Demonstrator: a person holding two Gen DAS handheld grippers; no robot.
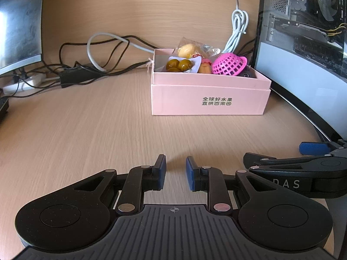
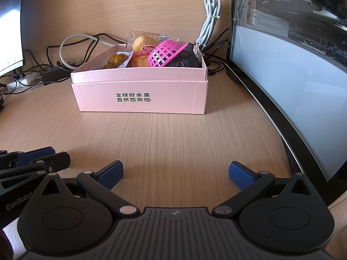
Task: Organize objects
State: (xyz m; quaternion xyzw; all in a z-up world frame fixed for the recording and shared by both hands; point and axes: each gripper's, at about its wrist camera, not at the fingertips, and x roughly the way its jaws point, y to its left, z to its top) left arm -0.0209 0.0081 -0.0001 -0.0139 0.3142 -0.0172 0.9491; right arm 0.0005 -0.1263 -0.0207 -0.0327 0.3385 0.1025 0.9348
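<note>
Nearest in the left wrist view, the left gripper [image 1: 176, 172] hangs over bare wooden desk [image 1: 86, 130] with its blue-padded fingers [image 1: 161, 169] drawn to a narrow gap and nothing between them. Just beside it, the right gripper [image 2: 176, 173] hovers over the same desk with its jaws spread wide — also empty, its fingers [image 2: 240, 174] well apart. Farther on, a pink box [image 2: 141, 95] with dark printed characters on its front sits on the desk, apart from both grippers. Inside it lie the gathered objects: a pink mesh basket [image 2: 167, 53] tipped on its side against a dark round thing [image 2: 184, 61] whose kind is unclear, a yellow wrapped snack [image 2: 143, 41] propped toward the back, a small orange cup-shaped item [image 2: 138, 61], and glossy brown-green balls [image 1: 179, 64] on the left. Behind the box — against the wooden back panel — run black and white cables [image 1: 104, 49], with a bundled white cord [image 2: 211, 13] hanging down. A computer case [image 2: 292, 43] with a glass side stands to the right.
</note>
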